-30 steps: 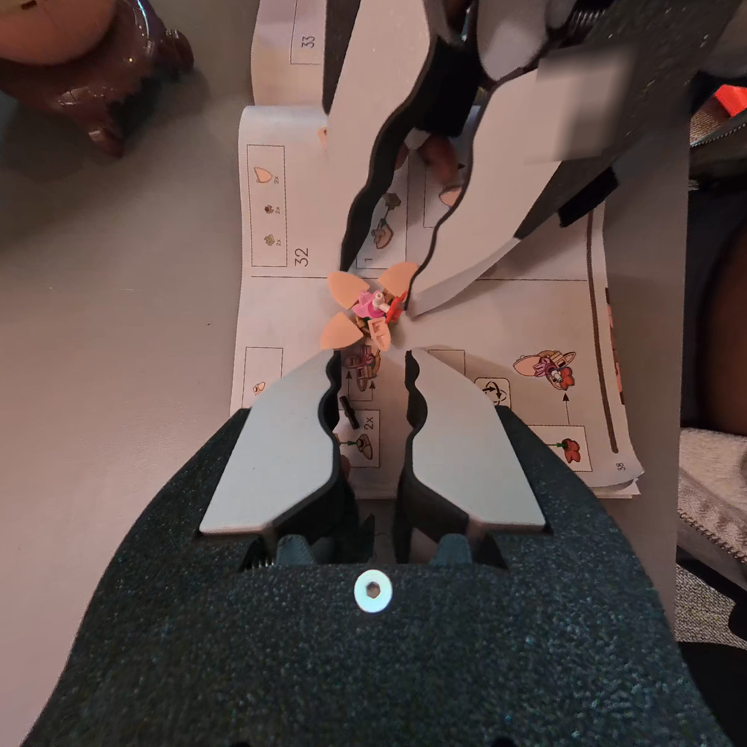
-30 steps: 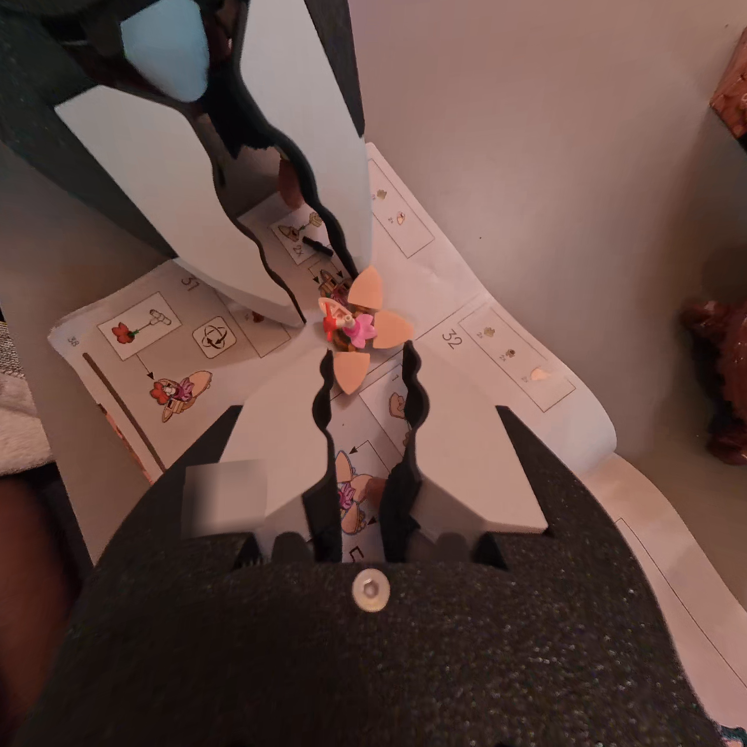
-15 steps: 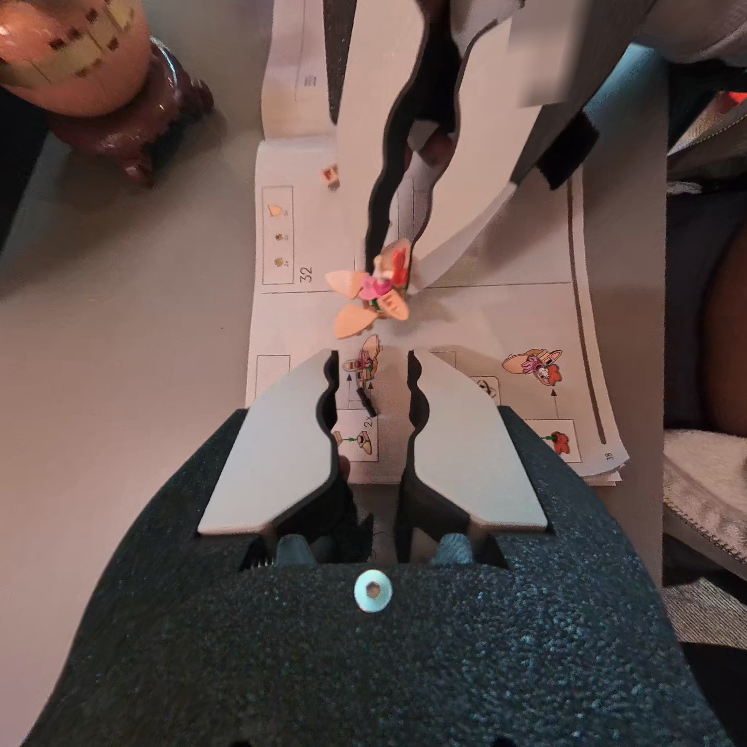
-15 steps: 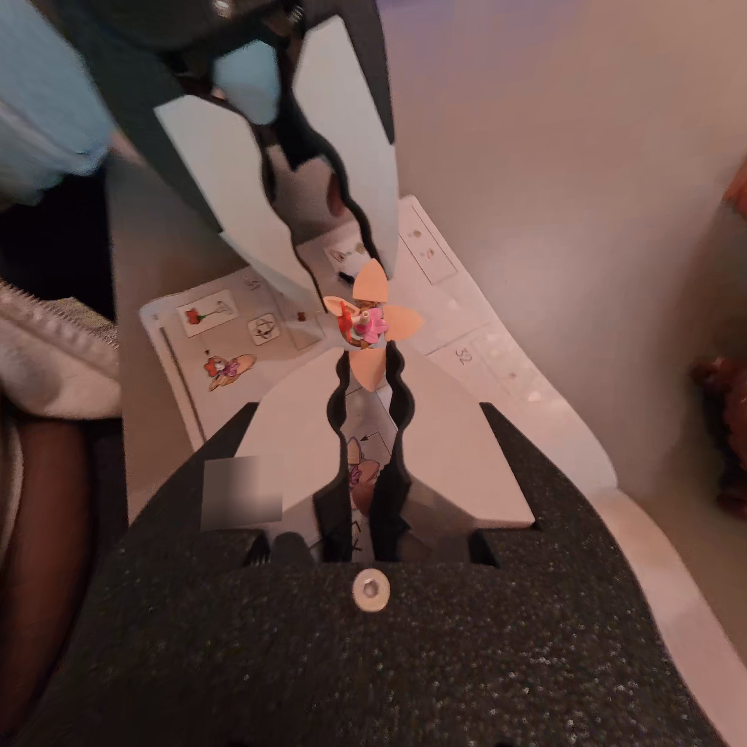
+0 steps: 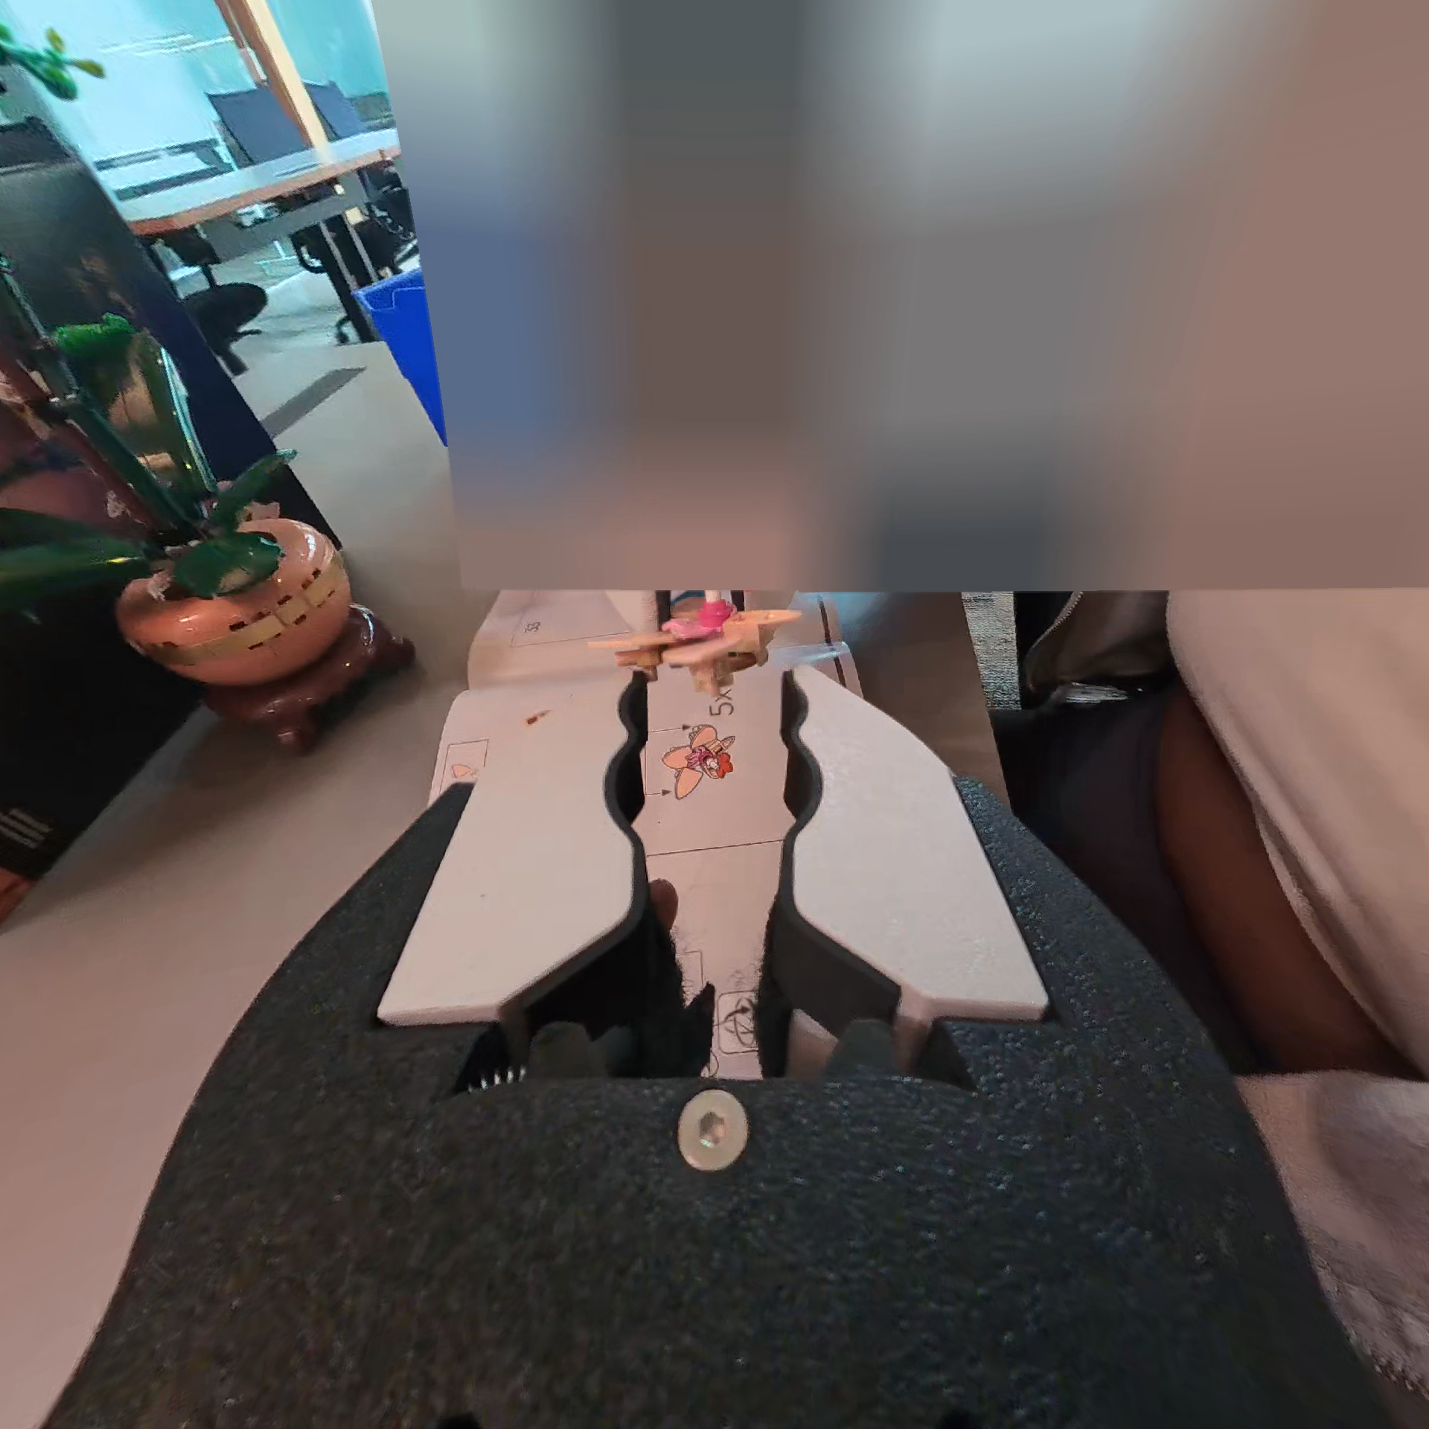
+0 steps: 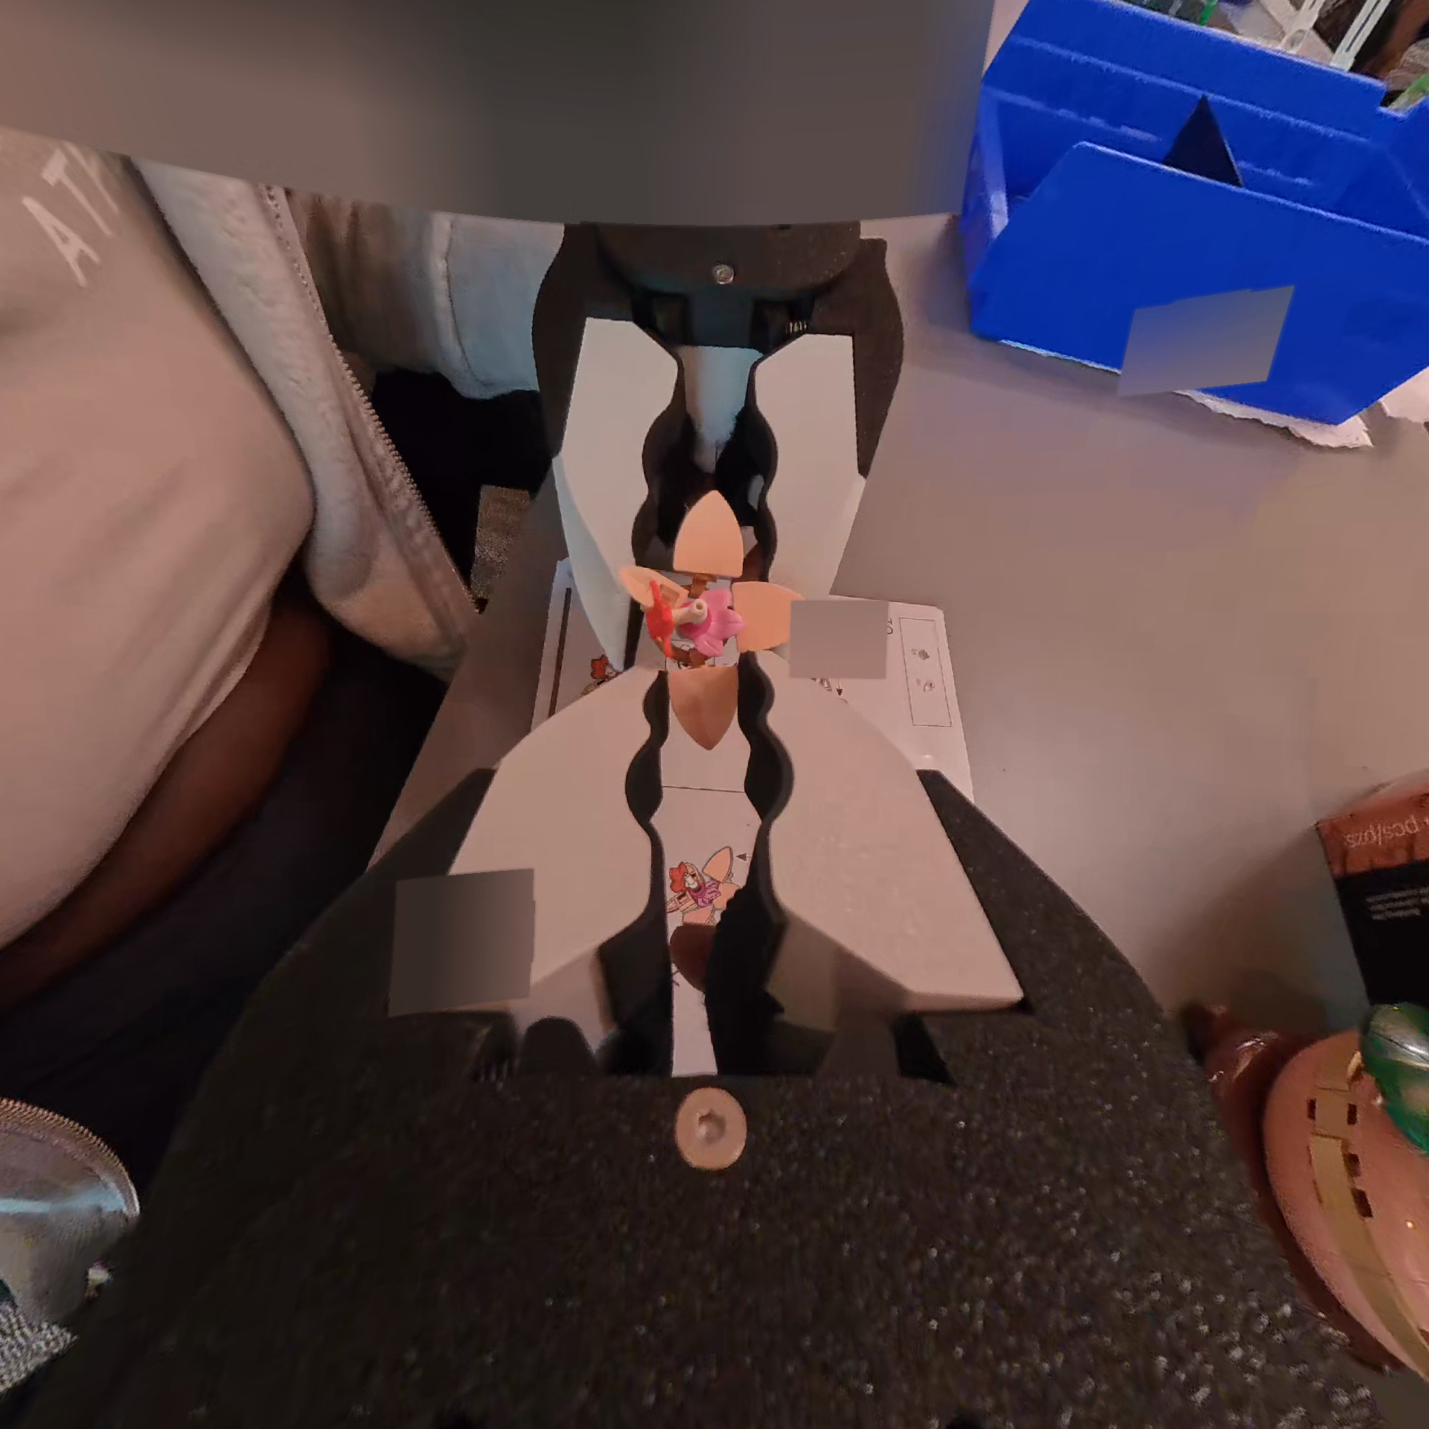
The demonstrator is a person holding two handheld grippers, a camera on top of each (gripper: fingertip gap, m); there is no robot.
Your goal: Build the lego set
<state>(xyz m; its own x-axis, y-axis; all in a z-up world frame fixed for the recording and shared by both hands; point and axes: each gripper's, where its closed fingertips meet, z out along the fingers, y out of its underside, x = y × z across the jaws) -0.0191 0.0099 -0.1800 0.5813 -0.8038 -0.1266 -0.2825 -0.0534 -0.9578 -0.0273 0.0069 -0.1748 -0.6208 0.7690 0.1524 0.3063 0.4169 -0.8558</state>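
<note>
Above the instruction booklet by the table edge, clamps lego flower in right hand-held gripper; holds left hand-held gripper parted opposite.

Glossy peach-and-pink plastic lego flower; matt white paper instruction booklet; rough black grainy gripper body; glossy blue plastic bin.

A pale grey table is seen as the supporting surface. An open instruction booklet is laid flat on it near the person's edge. A blue plastic bin is placed at one side, with torn white paper under its rim. A pink brick-built pot on a dark brown base is set beside the booklet, just in front of a dark box.
</note>
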